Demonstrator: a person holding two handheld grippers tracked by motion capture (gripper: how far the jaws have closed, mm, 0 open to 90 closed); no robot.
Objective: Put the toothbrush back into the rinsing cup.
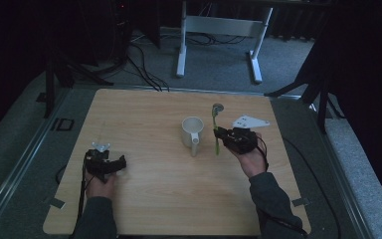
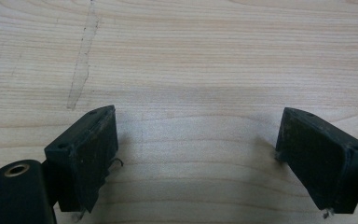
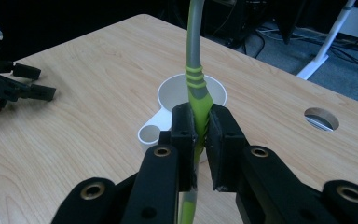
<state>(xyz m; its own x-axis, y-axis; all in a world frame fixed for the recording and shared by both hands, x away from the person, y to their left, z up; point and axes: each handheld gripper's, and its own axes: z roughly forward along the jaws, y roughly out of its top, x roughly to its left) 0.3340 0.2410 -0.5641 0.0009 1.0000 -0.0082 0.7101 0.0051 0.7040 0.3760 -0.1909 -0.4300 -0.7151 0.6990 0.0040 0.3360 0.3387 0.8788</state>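
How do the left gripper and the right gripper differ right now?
The left gripper has open jaws with nothing but bare table between them; the right gripper is shut on a green-handled utensil. The left sits far from the white mug; the right is beside it. Both are black and hand-held.

One white mug point(image 1: 191, 130), one green-handled utensil point(image 1: 216, 133) — two hand-held grippers.

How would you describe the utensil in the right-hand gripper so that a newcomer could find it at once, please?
On the wooden table, look right of centre to the white mug. Just right of it, the right gripper is shut on a slim utensil. Its lime-green handle, grey neck and round head make it the only coloured item there.
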